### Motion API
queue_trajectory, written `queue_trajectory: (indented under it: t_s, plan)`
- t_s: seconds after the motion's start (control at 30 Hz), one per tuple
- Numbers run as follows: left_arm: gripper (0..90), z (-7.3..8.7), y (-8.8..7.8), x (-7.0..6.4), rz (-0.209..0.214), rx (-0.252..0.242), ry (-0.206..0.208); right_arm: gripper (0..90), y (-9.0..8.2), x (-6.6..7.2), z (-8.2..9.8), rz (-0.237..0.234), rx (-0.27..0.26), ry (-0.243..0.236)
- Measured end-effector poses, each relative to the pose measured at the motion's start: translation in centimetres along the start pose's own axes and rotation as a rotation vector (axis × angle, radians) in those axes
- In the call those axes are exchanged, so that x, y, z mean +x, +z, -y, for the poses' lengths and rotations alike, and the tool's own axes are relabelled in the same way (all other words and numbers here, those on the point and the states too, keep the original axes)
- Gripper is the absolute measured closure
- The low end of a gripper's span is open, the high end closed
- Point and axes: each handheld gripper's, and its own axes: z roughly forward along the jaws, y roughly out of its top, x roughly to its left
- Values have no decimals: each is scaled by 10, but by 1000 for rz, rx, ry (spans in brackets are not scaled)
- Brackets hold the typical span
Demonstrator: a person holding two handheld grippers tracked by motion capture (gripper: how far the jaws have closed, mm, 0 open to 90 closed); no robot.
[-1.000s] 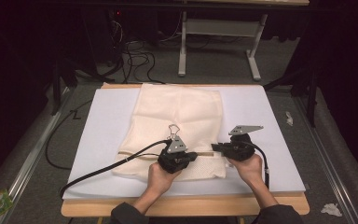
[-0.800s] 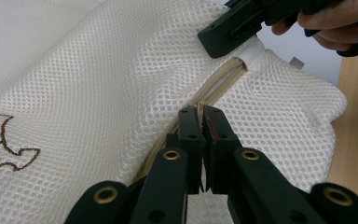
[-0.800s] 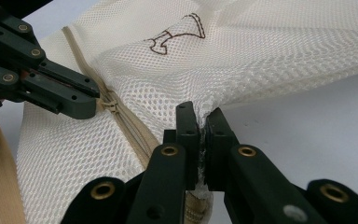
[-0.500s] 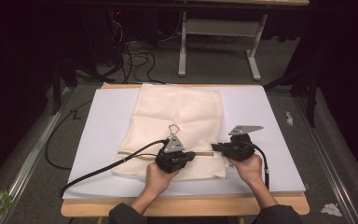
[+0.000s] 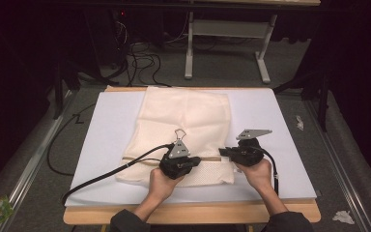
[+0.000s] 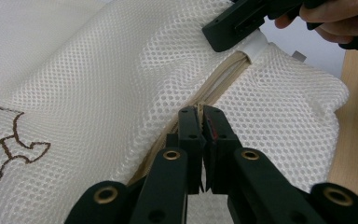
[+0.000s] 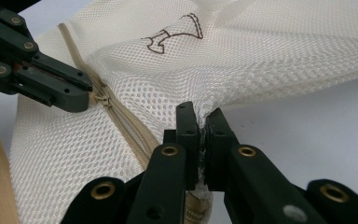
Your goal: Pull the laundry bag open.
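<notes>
I have a cream mesh laundry bag (image 5: 186, 130) lying flat in front of me, its zipper (image 6: 214, 88) running across the near end, between my two sets of fingers. My left gripper (image 6: 201, 114) has its fingers pressed together right at the zipper line; in the left gripper view the beige zipper tape runs away from the fingertips toward the far corner of the bag, and I take it that they are clamped on the zipper pull (image 7: 103, 99), though the pull itself is mostly hidden by them. My right gripper (image 7: 200, 116) has its fingers clamped on a pinch of mesh at the bag's end, just beside the zipper's end stop, and the fabric bunches up between the pads. A small brown embroidered figure (image 7: 175, 31) sits on the mesh beyond the right fingers. Under the bag lies a white sheet (image 5: 265, 116) covering the wooden table (image 5: 193, 215), whose bare edge shows behind my fingers, nearest to me.
</notes>
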Motion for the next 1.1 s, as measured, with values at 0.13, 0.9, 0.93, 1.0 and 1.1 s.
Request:
queue_trajectory:
  t_s: [0.13, 0.9, 0.93, 1.0, 1.1]
  plan:
    - [871, 0, -2, 0, -7, -4, 3, 883, -1, -1, 1, 4, 0, 1]
    - [871, 6, -13, 8, -25, -11, -32, 885, -2, -9, 5, 15, 0, 31]
    - [871, 7, -13, 9, -25, -10, -34, 885, -2, -10, 5, 14, 1, 31]
    - [871, 6, -13, 12, -18, -11, -47, 885, -1, -11, 4, 12, 2, 28]
    - [871, 4, -16, 12, -18, -13, -52, 885, 1, -12, 4, 5, 19, 41]
